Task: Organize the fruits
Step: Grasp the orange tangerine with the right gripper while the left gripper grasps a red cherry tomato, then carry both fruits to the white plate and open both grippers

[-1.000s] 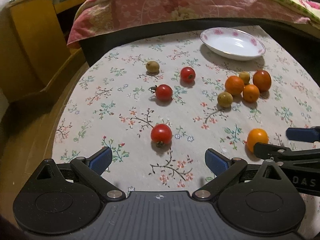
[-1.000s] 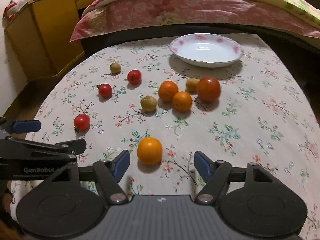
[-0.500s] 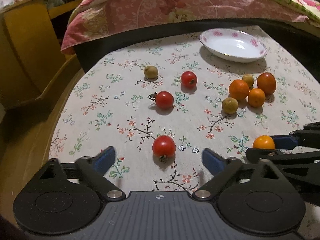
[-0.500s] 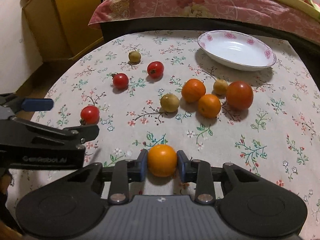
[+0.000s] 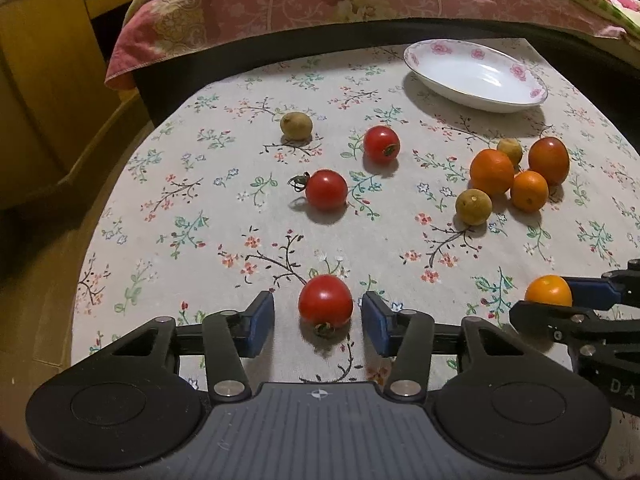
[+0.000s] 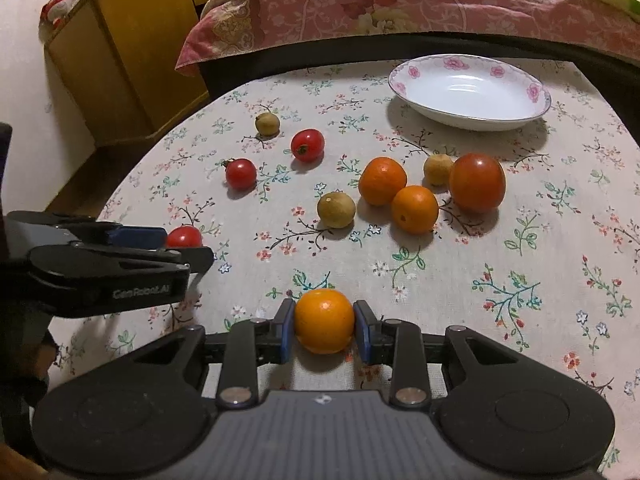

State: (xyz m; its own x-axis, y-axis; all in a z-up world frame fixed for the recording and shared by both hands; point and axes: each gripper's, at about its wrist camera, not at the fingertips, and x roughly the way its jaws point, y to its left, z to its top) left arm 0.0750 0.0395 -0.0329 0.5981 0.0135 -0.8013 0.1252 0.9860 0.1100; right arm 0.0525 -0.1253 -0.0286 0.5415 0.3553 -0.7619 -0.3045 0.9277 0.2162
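the table [image 5: 168,216] wears a floral cloth, with a bed [image 6: 400,4] behind it. a white dish [image 6: 468,92] sits at the far right, nothing in it. the left hand-held gripper [image 5: 318,318] is closing its jaws around a red tomato [image 5: 325,301] lying on the cloth, pads not touching it. the right hand-held gripper [image 6: 323,326] clamps a small orange [image 6: 324,320]. other tomatoes, oranges and brownish fruits lie loose between.

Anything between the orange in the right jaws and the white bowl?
Yes. A cluster of two oranges, a large tomato and a brown fruit sits between the held orange and the bowl.
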